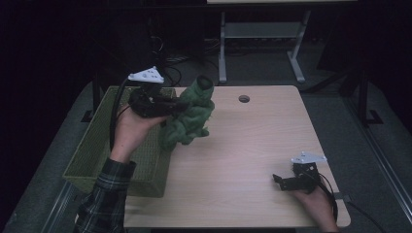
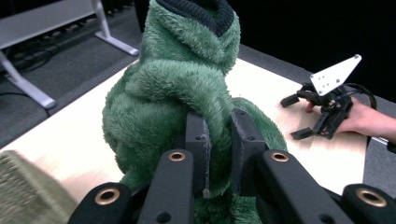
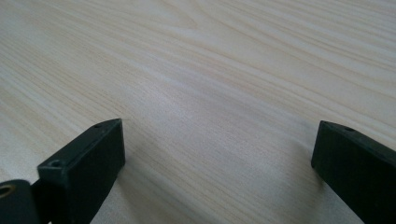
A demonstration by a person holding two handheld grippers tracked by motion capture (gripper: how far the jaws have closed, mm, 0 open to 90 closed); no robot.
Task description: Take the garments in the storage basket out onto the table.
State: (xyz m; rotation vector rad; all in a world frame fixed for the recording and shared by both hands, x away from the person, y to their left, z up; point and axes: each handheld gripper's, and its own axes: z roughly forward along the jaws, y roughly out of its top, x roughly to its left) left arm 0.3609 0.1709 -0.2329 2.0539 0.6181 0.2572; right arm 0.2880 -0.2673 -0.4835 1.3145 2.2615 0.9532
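Observation:
A green fuzzy garment with a dark knitted cuff hangs bunched above the left part of the wooden table. My left gripper is shut on a fold of it. In the left gripper view the two black jaws pinch the green plush between them at my left gripper. My right gripper rests low on the table at the near right, open with nothing between its jaws. The right gripper view has my right gripper wide apart over bare wood. That right gripper also appears far off in the left gripper view.
A green woven basket stands against the table's left edge, below my left hand. A round cable hole sits near the table's far edge. Another table's metal legs stand on the grey floor behind.

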